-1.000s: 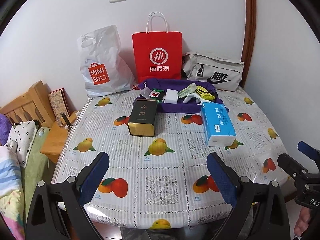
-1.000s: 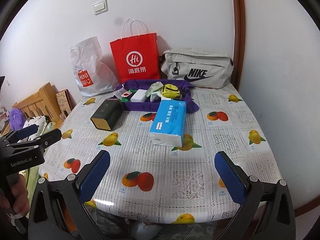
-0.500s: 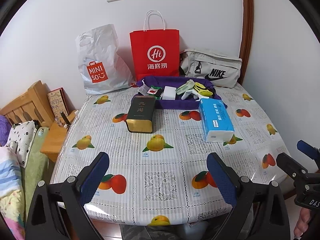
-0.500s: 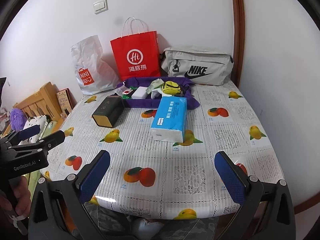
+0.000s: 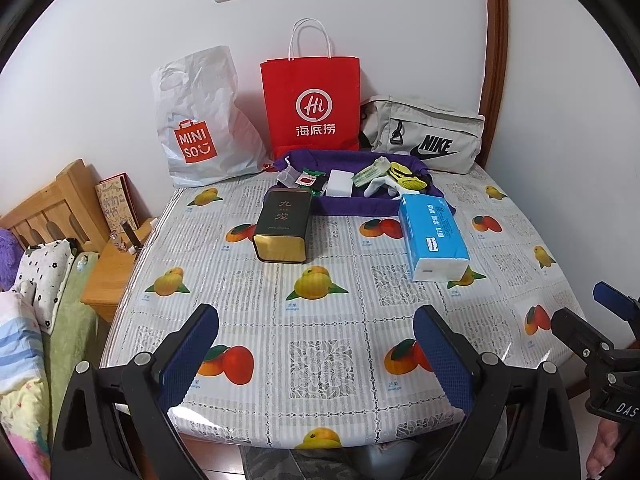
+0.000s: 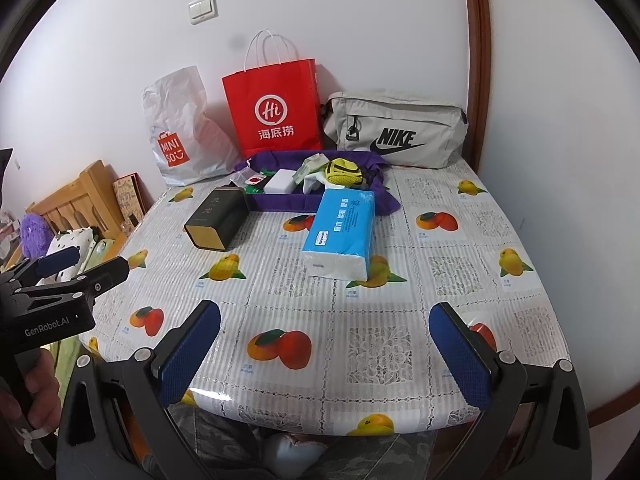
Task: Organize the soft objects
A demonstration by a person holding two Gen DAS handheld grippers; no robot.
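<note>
The table [image 5: 248, 312] has a fruit-print cover. At its far side lies a purple cloth tray [image 5: 360, 206] with small soft items. Near it on the right lies the blue tissue pack [image 5: 434, 236], on the left a dark tin [image 5: 282, 226]. Left hand-held gripper [image 5: 316, 344] and right hand-held gripper [image 6: 324, 344] both hover released, holding nothing, over the near edge.
</note>
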